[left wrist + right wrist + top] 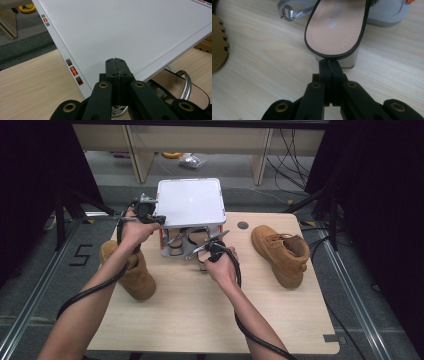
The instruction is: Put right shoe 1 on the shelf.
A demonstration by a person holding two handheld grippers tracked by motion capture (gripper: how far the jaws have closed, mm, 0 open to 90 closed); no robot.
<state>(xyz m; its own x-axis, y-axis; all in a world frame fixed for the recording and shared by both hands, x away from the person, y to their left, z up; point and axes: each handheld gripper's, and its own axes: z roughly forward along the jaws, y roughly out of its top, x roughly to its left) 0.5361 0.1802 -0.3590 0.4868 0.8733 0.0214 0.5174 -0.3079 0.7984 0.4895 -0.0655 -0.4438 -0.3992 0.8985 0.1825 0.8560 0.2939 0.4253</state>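
On the pale wooden table [200, 315] a white box [190, 202] sits at about twelve o'clock from the table's middle; its flat lid [125, 32] is raised, and sandals lie beneath it; along the lid's edge in the left gripper view run small grey and orange squares [74, 72], and no writing on them can be read.

The left gripper [150, 216] is at the box's nine o'clock side, up at lid level; in its own view its black jaws are pressed together with nothing between them, their tips against the lid's near edge; a silver strap loop [186, 85] of a sandal shows under the lid at four o'clock.

The right gripper [329, 65] is at the box's six o'clock side; its jaws too are pressed together, pinching nothing, with their tips touching the rim of the block-heeled sandal [337, 30]; whether they press on it cannot be told; the sandal has a pinkish insole edged in black and a grey heel; a silver stamp on the insole carries printed letters, cut off by the frame and too blurred to read; a silver buckle strap [289, 13] lies at eleven o'clock from the jaw tips.

One tan lace-up boot [280, 252] lies at three o'clock from the box, well apart; another tan boot [132, 275] stands at seven o'clock, beneath the left forearm.
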